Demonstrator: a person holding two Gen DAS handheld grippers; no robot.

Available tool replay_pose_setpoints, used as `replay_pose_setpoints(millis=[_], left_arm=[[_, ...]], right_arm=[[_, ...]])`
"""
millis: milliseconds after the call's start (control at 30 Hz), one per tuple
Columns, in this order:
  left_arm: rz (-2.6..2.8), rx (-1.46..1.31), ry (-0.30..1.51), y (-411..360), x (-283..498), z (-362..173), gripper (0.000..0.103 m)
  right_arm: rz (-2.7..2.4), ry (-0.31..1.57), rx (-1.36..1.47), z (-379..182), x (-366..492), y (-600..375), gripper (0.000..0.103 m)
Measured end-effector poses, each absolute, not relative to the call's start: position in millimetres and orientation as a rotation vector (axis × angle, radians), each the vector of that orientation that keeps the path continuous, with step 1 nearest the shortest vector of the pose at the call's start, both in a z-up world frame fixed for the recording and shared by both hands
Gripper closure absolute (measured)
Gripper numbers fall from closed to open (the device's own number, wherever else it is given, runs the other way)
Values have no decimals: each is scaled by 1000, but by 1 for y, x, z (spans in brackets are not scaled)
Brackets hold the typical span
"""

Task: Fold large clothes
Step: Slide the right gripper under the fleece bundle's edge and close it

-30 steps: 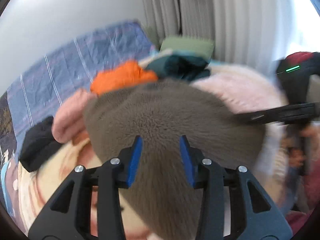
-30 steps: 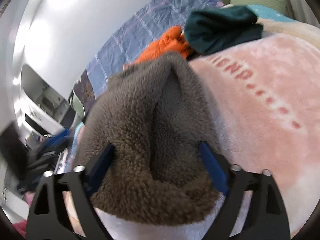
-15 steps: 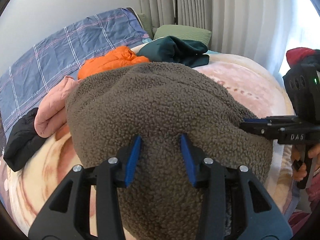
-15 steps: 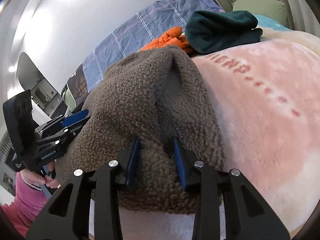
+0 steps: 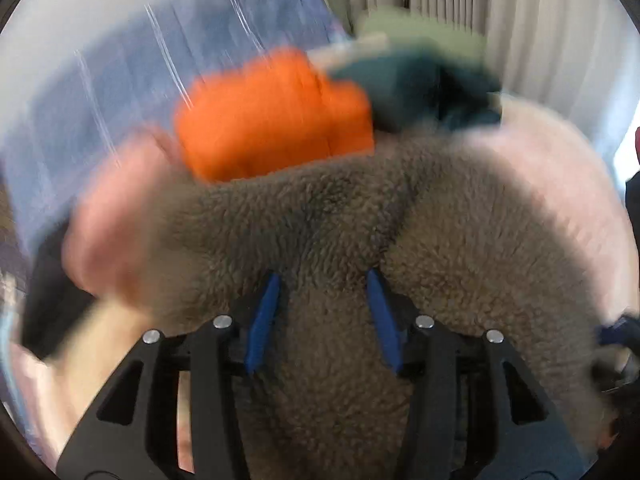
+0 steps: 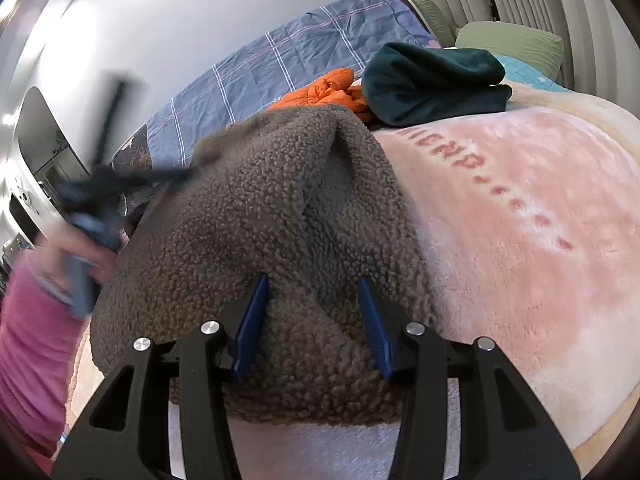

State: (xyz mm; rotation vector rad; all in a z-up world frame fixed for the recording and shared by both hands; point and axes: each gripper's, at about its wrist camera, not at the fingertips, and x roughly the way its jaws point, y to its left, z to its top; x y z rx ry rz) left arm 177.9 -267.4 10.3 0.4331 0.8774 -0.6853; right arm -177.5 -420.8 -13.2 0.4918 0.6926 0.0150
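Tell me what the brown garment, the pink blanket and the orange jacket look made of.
Brown garment: sherpa-style fleece by the look, matte, with tight nubby curls all over. Pink blanket: plush pile, soft and slightly shiny, fibres brushed in streaks. Orange jacket: probably smooth nylon puffer shell, going by its stitched puffy channels and faint sheen.

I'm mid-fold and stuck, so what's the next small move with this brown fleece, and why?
Probably carry both ends forward together. The left gripper and right gripper each pinch a bunch of the brown fleece, which humps unevenly on the pink blanket, so it isn't laid flat yet.
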Motion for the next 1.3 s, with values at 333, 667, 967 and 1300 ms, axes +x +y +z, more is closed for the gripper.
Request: replay_pose_setpoints(millis=[333,667,967,1300], left_arm=[[-763,400,764,-269,145,56,60],[-846,572,713,-309,93,35,36],[-828,588,694,-307,94,33,35],[-830,566,688,-301,94,35,35]], right_arm=[[-3,686,503,-12,-179,-420,53],[-47,676,455,-11,-183,-413,52],[-53,664,459,-11,-187,-415,51],[-41,567,718,-4,-230,-473,37]])
